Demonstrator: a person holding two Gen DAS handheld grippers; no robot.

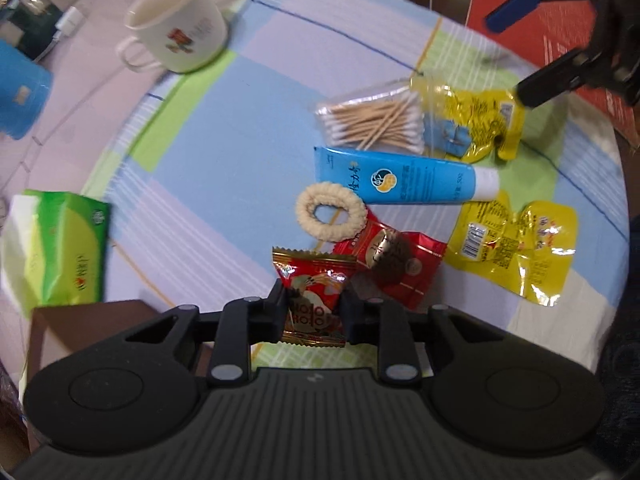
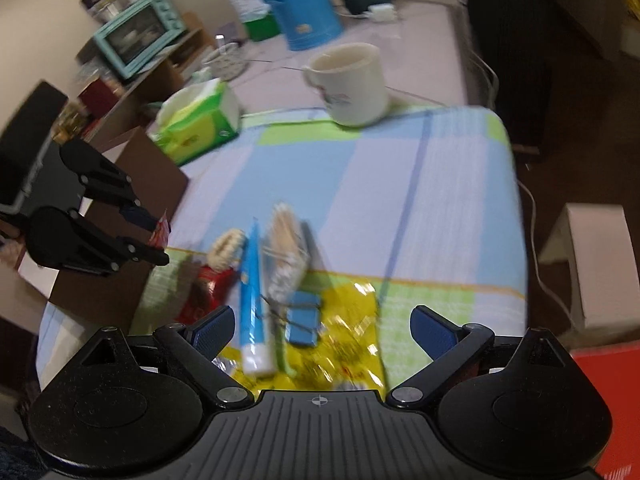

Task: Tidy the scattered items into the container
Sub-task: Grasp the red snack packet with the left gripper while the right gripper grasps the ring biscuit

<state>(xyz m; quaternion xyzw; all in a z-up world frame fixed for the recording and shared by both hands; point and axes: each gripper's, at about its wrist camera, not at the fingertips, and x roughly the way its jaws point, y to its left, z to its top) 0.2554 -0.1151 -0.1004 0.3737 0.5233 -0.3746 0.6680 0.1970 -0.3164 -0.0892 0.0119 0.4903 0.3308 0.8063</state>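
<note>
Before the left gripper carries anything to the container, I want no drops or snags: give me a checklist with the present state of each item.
1. Left gripper shut on the red snack packet: ok.
2. Packet clear of the other red packet beside it: cannot tell.
3. Right gripper open, holding nothing: ok.
4. Right gripper away from the left's path: ok, it sits over the yellow packets.
5. Brown box open and free inside: cannot tell.
</note>
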